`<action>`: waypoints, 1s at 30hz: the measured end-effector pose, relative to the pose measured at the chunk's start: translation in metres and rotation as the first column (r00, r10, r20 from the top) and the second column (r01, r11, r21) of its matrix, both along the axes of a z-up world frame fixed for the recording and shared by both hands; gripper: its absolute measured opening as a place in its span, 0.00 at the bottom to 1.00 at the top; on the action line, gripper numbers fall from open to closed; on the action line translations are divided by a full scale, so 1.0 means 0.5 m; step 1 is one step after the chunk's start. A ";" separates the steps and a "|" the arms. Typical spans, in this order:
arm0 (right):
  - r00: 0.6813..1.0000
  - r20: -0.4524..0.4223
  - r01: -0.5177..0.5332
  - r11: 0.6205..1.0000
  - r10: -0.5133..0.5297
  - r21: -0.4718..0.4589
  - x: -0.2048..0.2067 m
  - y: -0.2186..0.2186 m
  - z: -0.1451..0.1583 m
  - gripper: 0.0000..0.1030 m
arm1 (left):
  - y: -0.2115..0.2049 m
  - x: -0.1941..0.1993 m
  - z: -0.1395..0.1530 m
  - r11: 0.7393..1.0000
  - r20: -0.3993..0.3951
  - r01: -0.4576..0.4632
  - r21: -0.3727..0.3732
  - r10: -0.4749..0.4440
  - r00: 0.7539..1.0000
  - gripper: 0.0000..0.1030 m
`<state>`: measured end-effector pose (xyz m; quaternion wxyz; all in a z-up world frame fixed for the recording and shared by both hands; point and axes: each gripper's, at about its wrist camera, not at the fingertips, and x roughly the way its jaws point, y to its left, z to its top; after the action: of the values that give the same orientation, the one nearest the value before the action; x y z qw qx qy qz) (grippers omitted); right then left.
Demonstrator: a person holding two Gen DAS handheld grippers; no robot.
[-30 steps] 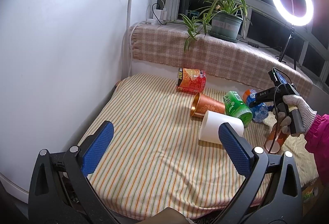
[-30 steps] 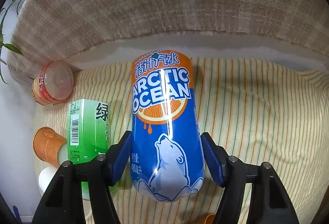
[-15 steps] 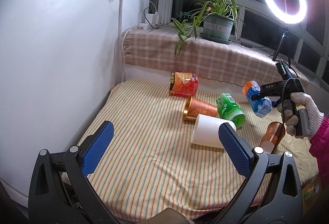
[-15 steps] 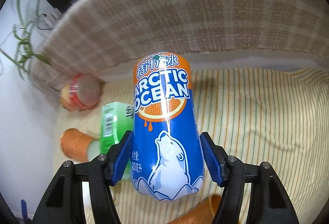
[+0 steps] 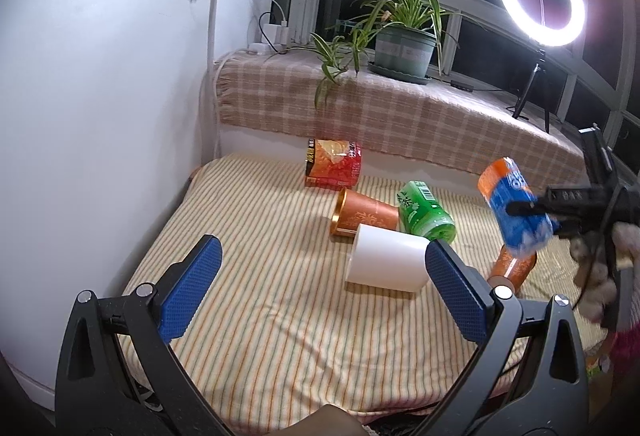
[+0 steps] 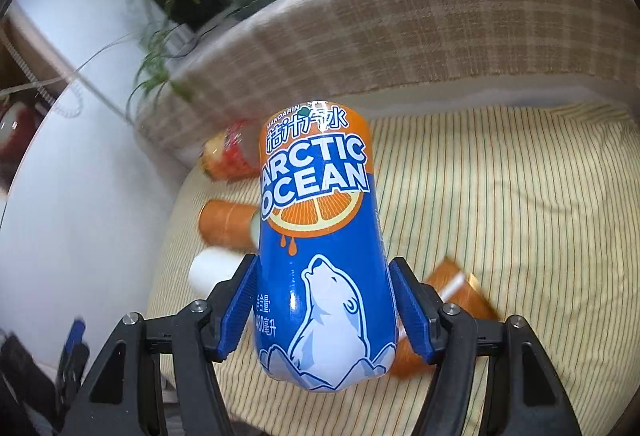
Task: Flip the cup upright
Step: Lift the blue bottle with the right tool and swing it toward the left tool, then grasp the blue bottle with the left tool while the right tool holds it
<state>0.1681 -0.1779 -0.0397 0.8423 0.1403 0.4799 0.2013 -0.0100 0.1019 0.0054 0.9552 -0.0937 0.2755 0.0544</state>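
Right gripper's got the Arctic Ocean cup up in the air, left one's just hanging open.

My right gripper [image 6: 322, 310] is clamped on the blue-and-orange Arctic Ocean cup [image 6: 320, 236], tilted above the striped cloth [image 5: 256, 316] at the right side. My left gripper [image 5: 320, 288] sits near, jaws wide apart, nothing in them. Lying on their sides: white cup [image 5: 386, 262], copper cup [image 5: 362, 214], green cup [image 5: 426, 212], a red cup [image 5: 332, 164] at the far edge.
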 end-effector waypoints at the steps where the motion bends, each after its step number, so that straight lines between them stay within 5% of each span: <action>1: 1.000 -0.002 -0.006 1.000 0.006 0.000 -0.018 0.002 -0.007 0.66 | -0.003 0.002 -0.001 1.000 -0.001 0.003 0.000 -0.003 1.000 1.00; 19: 0.987 -0.156 0.037 0.996 -0.024 0.081 -0.131 0.037 -0.155 0.66 | -0.041 0.013 -0.040 0.997 -0.059 0.063 -0.047 -0.066 0.996 1.00; 30: 0.986 -0.163 0.041 0.998 -0.032 0.052 -0.141 0.047 -0.176 0.68 | -0.068 0.023 -0.040 0.995 -0.061 0.095 -0.039 -0.098 0.993 1.00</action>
<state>0.0975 -0.1544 -0.1280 0.7997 0.1883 0.5386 0.1871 0.0013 0.0680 -0.0146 0.9458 -0.0958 0.3104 0.0060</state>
